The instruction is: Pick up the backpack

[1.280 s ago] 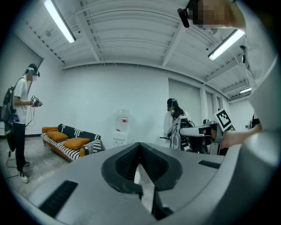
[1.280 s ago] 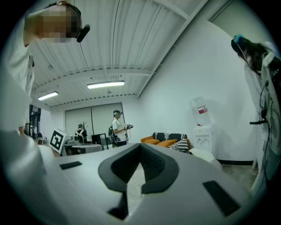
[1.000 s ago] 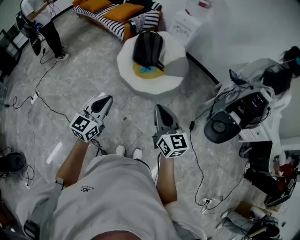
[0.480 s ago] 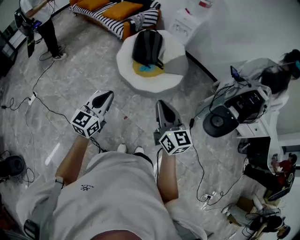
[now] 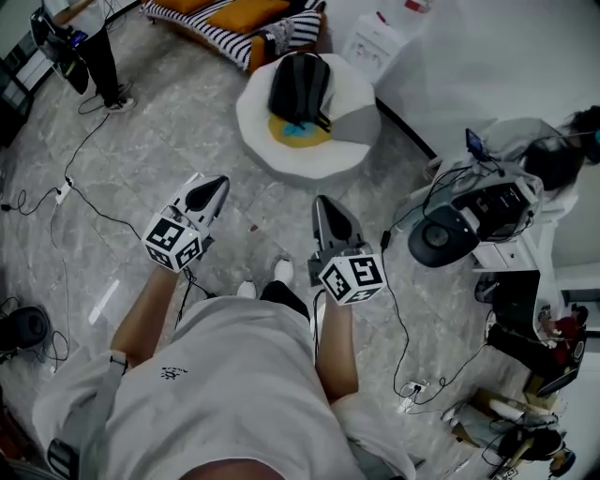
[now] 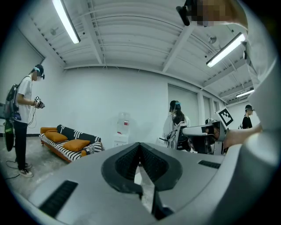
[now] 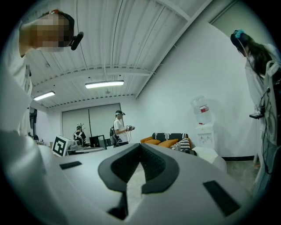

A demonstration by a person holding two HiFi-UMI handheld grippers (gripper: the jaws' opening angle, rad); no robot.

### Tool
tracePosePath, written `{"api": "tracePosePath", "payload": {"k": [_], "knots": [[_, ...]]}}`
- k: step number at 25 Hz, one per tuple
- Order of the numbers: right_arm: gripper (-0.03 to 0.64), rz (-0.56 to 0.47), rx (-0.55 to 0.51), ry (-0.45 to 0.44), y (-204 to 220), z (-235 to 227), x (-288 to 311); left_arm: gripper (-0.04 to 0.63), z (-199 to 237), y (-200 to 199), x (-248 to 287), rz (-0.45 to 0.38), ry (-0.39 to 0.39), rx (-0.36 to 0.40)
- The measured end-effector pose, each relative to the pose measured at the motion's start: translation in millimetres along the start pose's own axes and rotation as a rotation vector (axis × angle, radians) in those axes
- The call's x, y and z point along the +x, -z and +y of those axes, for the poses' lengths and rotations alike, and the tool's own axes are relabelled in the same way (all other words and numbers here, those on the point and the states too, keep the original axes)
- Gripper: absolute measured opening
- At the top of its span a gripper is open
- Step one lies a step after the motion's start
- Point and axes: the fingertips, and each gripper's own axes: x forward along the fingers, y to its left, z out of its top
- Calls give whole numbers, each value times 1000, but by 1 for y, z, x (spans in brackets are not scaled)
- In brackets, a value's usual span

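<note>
Left hand-held gripper [image 5: 217, 185]: jaws closed tip to tip, nothing between them; held level above the floor [image 5: 159, 141].
Right hand-held gripper [image 5: 324, 203]: jaws closed, empty; level, alongside the left one.
Backpack [image 5: 298, 86]: black, lying on a white round floor seat [image 5: 267, 150], over a yellow-and-blue item [image 5: 302, 134]; ahead of both grippers, well apart from them, untouched.
Striped sofa [image 5: 216, 23]: orange cushions, beyond the seat.
Water dispenser [image 5: 370, 47]: white, against the wall, near the seat.
</note>
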Motion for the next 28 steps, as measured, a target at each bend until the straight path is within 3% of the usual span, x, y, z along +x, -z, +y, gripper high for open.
{"api": "tracePosePath", "payload": {"k": [12,20,28], "knots": [[8,-7,19,-22,-1,-14,22,3,5,5,16,15,12,2],[6,-1,45,-45,-2,-50,59,3,26,2,53,27,-7,21],[6,9,56,-55,-17,-119,101,3,45,-9,130,27,-17,8]]}}
